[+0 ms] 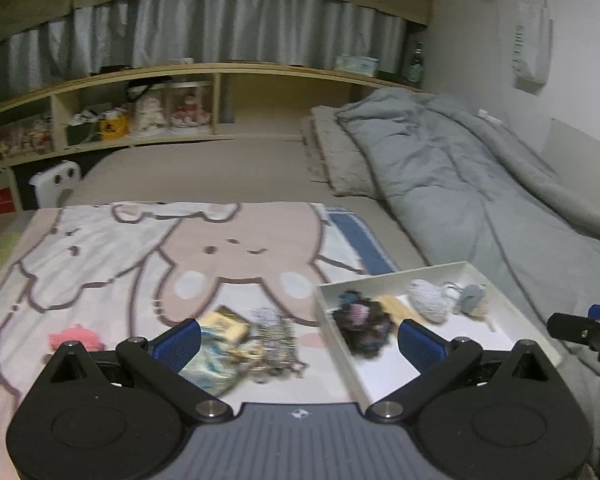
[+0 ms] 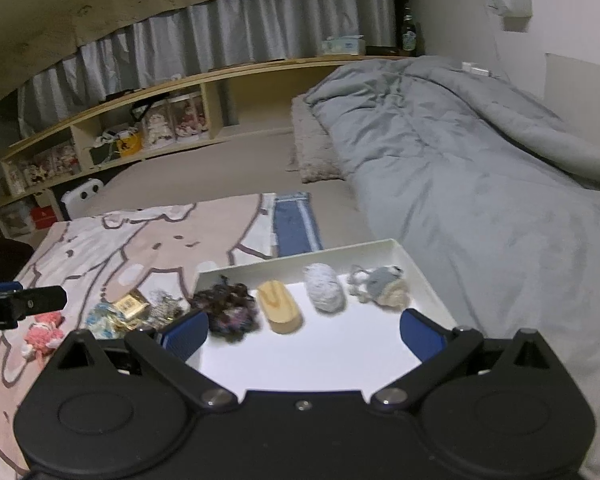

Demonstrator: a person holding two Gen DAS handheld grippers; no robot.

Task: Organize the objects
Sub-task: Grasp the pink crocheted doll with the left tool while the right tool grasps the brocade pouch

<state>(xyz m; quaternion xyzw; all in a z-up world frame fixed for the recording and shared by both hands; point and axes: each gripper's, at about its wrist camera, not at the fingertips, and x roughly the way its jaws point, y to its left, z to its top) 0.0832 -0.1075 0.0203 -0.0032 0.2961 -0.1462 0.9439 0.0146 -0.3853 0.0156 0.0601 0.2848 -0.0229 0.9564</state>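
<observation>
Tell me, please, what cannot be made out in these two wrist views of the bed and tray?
- Pile of small items beside the white tray: motion-blurred in left wrist view; individual pieces unclear.
- Dark scrunchie: blurred there too.
- Pink item: partly behind the left gripper in right wrist view.
- Shelf contents: too small in both views.

dim indoor light — soft shadows | left view motion-blurred | fisheye bending at edges — dark corners
</observation>
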